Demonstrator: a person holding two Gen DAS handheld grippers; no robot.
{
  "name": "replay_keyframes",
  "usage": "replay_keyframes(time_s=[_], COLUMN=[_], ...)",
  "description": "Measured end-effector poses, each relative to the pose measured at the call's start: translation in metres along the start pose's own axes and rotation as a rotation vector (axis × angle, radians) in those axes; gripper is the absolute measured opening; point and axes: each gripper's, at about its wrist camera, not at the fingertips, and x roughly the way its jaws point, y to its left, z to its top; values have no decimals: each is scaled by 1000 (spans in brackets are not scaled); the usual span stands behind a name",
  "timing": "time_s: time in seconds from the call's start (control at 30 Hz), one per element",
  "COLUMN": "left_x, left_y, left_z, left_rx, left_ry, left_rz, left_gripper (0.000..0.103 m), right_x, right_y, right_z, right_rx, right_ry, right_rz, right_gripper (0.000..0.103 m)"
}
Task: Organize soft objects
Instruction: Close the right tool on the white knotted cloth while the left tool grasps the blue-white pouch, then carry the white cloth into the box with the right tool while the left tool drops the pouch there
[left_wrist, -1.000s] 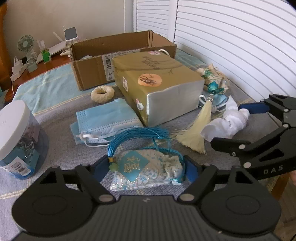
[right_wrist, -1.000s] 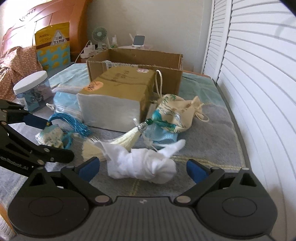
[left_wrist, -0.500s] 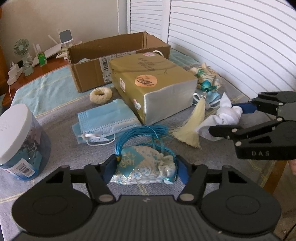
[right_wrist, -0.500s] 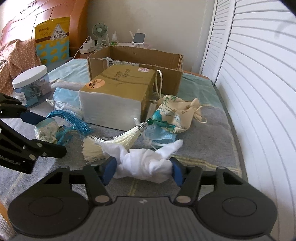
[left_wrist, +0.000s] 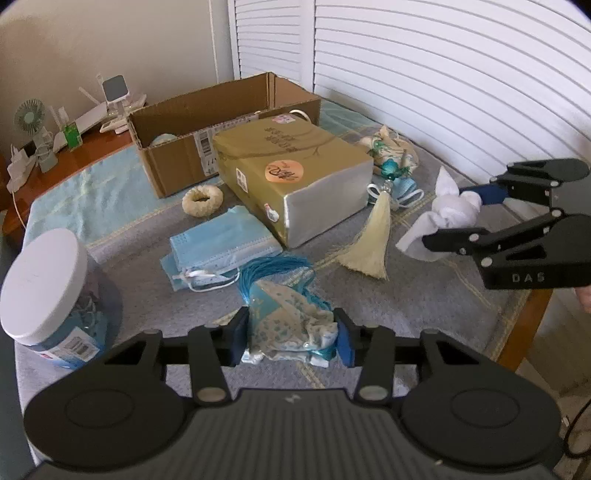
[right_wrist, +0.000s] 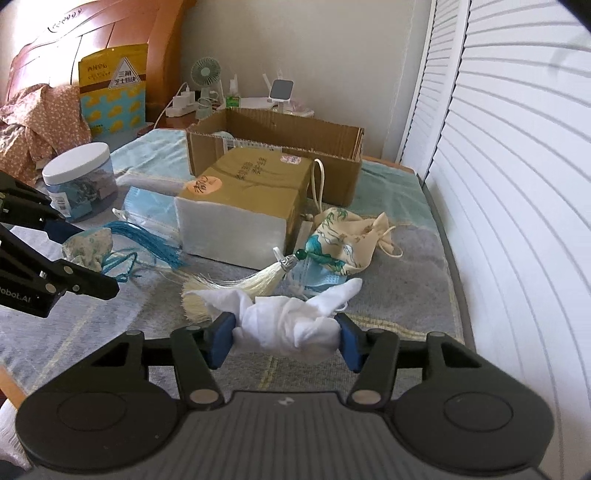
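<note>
A small blue-and-white patterned sachet (left_wrist: 291, 325) with a blue tassel sits between the blue pads of my left gripper (left_wrist: 291, 341). Its jaws are closing and the pads press the sachet from both sides, a little above the grey cloth. A knotted white cloth bundle (right_wrist: 288, 325) is squeezed between the pads of my right gripper (right_wrist: 284, 339), whose jaws are also closing. In the left wrist view the right gripper (left_wrist: 448, 218) holds the white bundle (left_wrist: 458, 212) at the right. The open cardboard box (left_wrist: 221, 122) stands at the back.
A gold tissue pack (left_wrist: 295, 173) lies in the middle before the box. Blue face masks (left_wrist: 221, 247), a cream ring (left_wrist: 202, 199), a cream tassel (left_wrist: 373, 240) and a printed drawstring pouch (right_wrist: 347, 240) lie around it. A white-lidded jar (left_wrist: 48, 295) stands left. Shutters line the right side.
Both grippers closed from wide open onto their items: the left onto the patterned sachet, which rose slightly and crumpled, the right onto the white cloth bundle.
</note>
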Motion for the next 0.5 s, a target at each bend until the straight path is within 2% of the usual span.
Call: replay_keyframes(time_s=[0.3,0.5], left_x=[-27,-40], left_y=[0,-1], left_z=[9,28], left_rx=[45,68], left_ry=[-26,-80], left_rz=[-26,-23], left_gripper=[45,45], right_x=[-21,-34], right_y=[-1,-6], right_z=[6,18], right_rx=[6,26], right_ry=[-34,-84], right_rz=[21,24], right_gripper=[62,62])
